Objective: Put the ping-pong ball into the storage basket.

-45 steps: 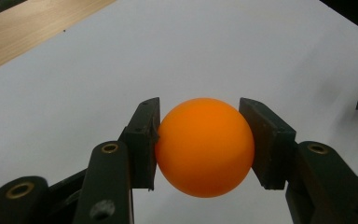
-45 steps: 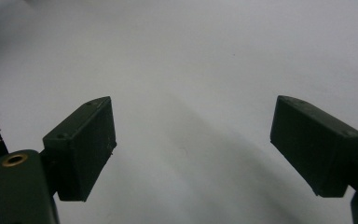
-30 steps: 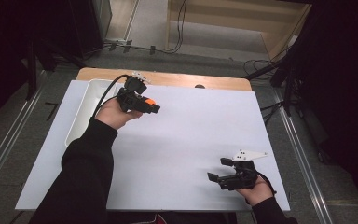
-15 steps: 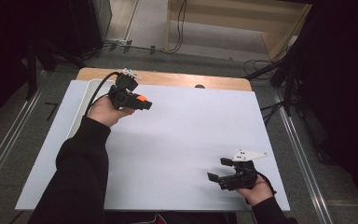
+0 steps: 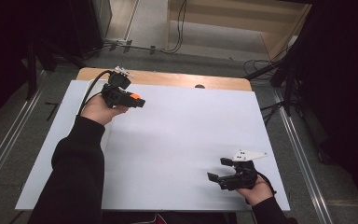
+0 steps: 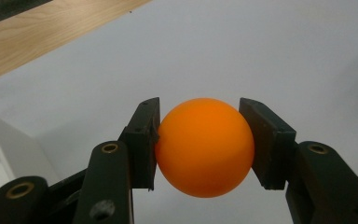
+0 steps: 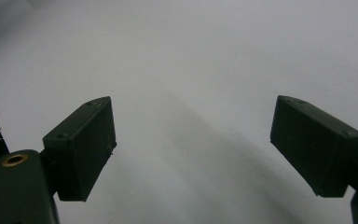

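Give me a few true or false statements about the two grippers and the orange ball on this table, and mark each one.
1. The left gripper is shut on the orange ball. True.
2. The right gripper also holds a ball. False: it is open with nothing between its jaws.
3. In the high view, the left gripper is near the far left part of the white sheet. True.
4. The right gripper is at the far edge of the table. False: it sits near the person's side, at the right.
5. The ball is blue. False: it is orange.
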### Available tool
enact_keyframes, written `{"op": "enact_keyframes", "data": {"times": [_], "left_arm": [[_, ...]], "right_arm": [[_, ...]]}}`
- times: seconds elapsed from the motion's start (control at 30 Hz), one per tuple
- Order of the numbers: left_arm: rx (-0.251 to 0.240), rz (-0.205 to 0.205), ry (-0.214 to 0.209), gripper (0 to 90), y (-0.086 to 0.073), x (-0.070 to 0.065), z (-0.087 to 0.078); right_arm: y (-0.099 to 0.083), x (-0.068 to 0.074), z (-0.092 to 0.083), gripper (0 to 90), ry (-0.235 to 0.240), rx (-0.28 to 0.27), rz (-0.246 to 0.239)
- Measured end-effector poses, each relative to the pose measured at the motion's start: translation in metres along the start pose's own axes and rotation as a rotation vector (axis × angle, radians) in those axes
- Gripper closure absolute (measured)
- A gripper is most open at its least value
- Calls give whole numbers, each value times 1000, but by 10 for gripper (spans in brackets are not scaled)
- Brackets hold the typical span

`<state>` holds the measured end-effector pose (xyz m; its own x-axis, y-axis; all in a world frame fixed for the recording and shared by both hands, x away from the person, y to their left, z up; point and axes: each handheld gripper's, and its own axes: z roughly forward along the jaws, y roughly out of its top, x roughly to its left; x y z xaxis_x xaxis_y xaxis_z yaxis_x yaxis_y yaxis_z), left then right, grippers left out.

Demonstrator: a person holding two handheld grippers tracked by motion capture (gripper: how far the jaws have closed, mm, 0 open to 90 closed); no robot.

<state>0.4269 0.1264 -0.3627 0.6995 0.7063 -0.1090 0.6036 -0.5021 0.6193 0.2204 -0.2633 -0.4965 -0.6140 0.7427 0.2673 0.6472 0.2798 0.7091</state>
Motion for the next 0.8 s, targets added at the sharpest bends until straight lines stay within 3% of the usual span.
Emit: {"op": "enact_keyframes", "data": {"times": [0.8], "left_arm": [[-3, -55, 49, 508, -8, 22, -7]], "right_arm": [[0, 0, 0, 129, 1, 0, 0]]}}
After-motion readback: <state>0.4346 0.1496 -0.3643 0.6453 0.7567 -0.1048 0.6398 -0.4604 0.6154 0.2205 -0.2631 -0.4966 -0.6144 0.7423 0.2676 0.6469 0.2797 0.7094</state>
